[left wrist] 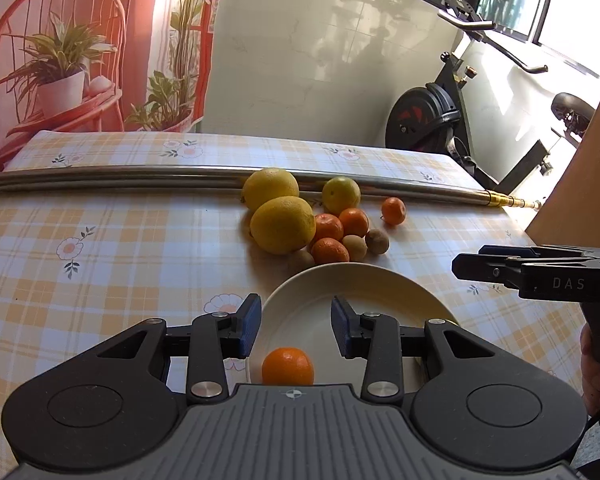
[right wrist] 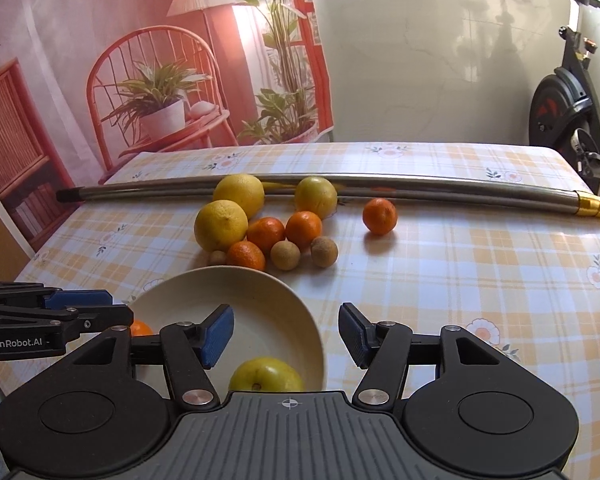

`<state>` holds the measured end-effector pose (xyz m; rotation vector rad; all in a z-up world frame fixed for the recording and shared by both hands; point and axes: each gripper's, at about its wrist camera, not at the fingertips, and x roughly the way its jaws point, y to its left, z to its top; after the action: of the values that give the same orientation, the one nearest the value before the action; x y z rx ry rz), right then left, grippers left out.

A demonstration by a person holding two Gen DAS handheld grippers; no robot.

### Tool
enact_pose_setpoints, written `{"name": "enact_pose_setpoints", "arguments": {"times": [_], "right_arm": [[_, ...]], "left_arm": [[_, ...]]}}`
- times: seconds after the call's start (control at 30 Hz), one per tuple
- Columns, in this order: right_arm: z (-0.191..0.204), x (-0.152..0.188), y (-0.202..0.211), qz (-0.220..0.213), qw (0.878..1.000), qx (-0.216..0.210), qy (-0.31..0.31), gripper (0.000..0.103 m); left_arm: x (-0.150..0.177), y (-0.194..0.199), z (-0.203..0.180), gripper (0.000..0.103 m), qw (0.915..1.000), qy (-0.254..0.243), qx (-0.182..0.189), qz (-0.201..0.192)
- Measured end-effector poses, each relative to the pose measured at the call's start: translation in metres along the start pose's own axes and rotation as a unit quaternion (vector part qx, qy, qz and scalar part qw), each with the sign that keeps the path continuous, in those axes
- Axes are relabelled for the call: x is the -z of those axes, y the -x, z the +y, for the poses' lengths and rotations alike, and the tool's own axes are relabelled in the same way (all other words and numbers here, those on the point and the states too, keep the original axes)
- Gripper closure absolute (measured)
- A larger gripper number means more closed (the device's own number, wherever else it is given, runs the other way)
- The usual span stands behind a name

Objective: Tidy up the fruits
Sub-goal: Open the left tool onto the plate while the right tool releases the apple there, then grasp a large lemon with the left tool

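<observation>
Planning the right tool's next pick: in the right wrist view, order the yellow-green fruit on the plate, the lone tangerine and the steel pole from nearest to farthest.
1. Yellow-green fruit, on the plate, just below the right tool.
2. Lone tangerine, ahead, slightly right.
3. Steel pole, across the table's far side.

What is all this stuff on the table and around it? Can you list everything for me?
Plate: one, cream, near edge; holds one tangerine and one yellow-green fruit.
Lemons: two, yellow, beyond plate.
Yellow-green fruit: one, by the pipe.
Tangerines: four, orange, beyond plate.
Small brown fruits: three, by the tangerines.
Pipe: one, steel, across table.
Tablecloth: checked, yellow.
Exercise bike: black, behind table.
Left gripper: open.
Right gripper: open.
</observation>
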<state>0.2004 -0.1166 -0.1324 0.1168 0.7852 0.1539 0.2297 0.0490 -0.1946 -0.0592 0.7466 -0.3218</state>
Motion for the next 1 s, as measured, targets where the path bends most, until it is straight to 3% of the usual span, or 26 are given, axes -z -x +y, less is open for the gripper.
{"name": "enact_pose_setpoints", "arguments": {"times": [0.1, 0.2, 0.4, 0.6, 0.73, 1.0], "right_arm": [[-0.010, -0.015, 0.007, -0.017, 1.000, 0.005, -0.006, 0.044], [-0.020, -0.028, 0.014, -0.036, 0.999, 0.010, -0.012, 0.041], [-0.041, -0.049, 0.021, -0.067, 0.997, 0.023, -0.032, 0.031], [-0.058, -0.053, 0.010, -0.060, 0.997, 0.037, -0.045, 0.031], [-0.061, -0.047, -0.001, -0.050, 0.997, 0.047, -0.048, 0.031], [-0.066, -0.041, -0.015, -0.037, 0.996, 0.061, -0.055, 0.031]], "left_arm": [[-0.014, 0.008, 0.007, 0.062, 0.9998, 0.008, -0.001, -0.019], [-0.028, 0.016, 0.013, 0.054, 0.9991, 0.011, -0.009, -0.039], [-0.050, 0.022, 0.023, 0.053, 0.9973, -0.004, -0.034, -0.064], [-0.055, 0.004, 0.032, 0.053, 0.9985, 0.026, -0.033, -0.036], [-0.055, -0.021, 0.034, 0.044, 0.9975, 0.063, -0.011, -0.028], [-0.064, -0.077, 0.021, 0.034, 0.9992, 0.039, 0.008, -0.002]]}}
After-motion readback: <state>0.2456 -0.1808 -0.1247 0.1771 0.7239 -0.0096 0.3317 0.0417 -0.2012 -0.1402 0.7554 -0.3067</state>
